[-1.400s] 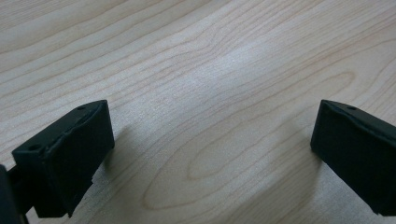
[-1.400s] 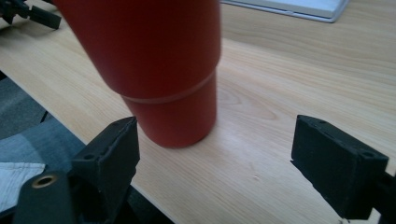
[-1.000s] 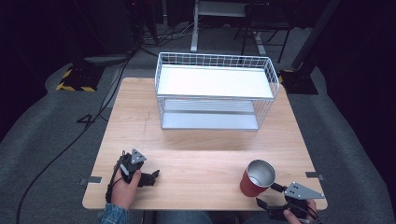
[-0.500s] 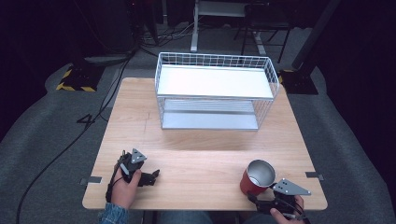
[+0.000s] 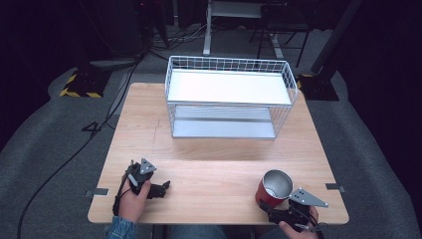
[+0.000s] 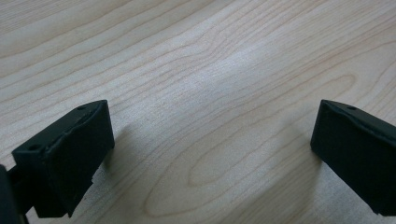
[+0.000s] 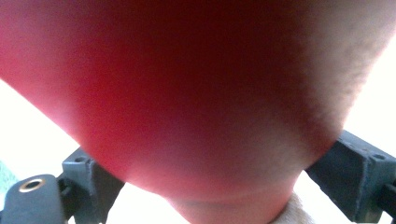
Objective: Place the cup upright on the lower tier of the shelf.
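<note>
From above, a red cup (image 5: 273,188) with a shiny inside stands upright near the front right corner of the wooden bench (image 5: 214,174), the right claw (image 5: 272,209) up against its near side, while the left claw (image 5: 161,188) rests on the wood at the front left, well apart from it, with a white wire rack (image 5: 229,96) at the far side. Along the left claw (image 6: 210,154), the black jaws stand wide apart over bare wood grain with nothing between them. Along the right claw (image 7: 210,186), the cup's red wall (image 7: 196,93) sits between the two jaws, which press against it on either side.

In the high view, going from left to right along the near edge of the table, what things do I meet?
left gripper → red cup → right gripper
</note>
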`<action>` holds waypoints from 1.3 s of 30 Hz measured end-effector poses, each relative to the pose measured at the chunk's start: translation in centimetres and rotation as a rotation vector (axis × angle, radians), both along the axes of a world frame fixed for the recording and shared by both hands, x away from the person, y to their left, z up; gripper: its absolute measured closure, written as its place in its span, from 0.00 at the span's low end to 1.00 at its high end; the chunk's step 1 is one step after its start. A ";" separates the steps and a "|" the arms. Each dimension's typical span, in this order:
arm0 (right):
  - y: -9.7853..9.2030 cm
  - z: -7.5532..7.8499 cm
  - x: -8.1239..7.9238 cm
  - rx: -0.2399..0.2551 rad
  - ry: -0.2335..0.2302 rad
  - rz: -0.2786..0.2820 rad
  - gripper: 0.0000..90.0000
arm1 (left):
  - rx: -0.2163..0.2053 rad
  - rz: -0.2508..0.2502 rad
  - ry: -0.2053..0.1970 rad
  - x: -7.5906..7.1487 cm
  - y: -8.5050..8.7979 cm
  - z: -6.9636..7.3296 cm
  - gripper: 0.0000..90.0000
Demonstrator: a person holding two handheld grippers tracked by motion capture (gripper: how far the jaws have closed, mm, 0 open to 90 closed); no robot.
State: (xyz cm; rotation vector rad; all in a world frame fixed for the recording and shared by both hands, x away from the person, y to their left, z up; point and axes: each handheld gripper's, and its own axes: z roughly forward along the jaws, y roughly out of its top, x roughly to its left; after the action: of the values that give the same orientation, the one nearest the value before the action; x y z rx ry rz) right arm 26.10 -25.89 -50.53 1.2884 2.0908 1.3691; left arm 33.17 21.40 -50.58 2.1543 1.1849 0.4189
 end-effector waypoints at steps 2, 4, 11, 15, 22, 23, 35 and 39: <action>0.2 -0.1 0.0 0.000 -0.010 -0.010 0.13 | 0.000 0.000 0.000 0.0 0.0 0.0 0.00; 0.3 -0.2 0.1 0.008 -0.015 -0.016 0.12 | 0.000 0.000 0.000 0.0 0.0 0.0 0.00; 0.8 -1.0 0.5 0.063 -0.049 -0.060 0.10 | 0.000 0.000 0.000 0.0 0.0 0.0 0.00; 0.9 -1.1 0.4 0.070 -0.071 -0.062 0.11 | 0.000 0.000 0.000 0.0 0.0 0.0 0.00; 1.1 -1.3 0.4 0.032 -0.136 -0.069 0.15 | 0.000 0.000 0.000 0.0 0.0 0.0 0.00; 1.1 -1.3 0.3 0.024 -0.150 -0.073 0.16 | 0.000 0.001 0.000 0.0 0.0 0.0 0.00; 0.9 -1.1 -0.1 -0.046 -0.209 -0.102 0.19 | 0.001 0.000 0.000 0.0 0.0 0.0 0.00; 0.9 -1.0 -0.1 -0.054 -0.205 -0.098 0.19 | 0.000 0.000 0.000 0.0 0.0 0.0 0.00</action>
State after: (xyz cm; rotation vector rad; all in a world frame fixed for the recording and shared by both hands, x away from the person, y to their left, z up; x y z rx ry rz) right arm 25.95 -25.00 -51.55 1.1596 1.8895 1.3327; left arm 33.17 21.40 -50.59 2.1540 1.1849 0.4192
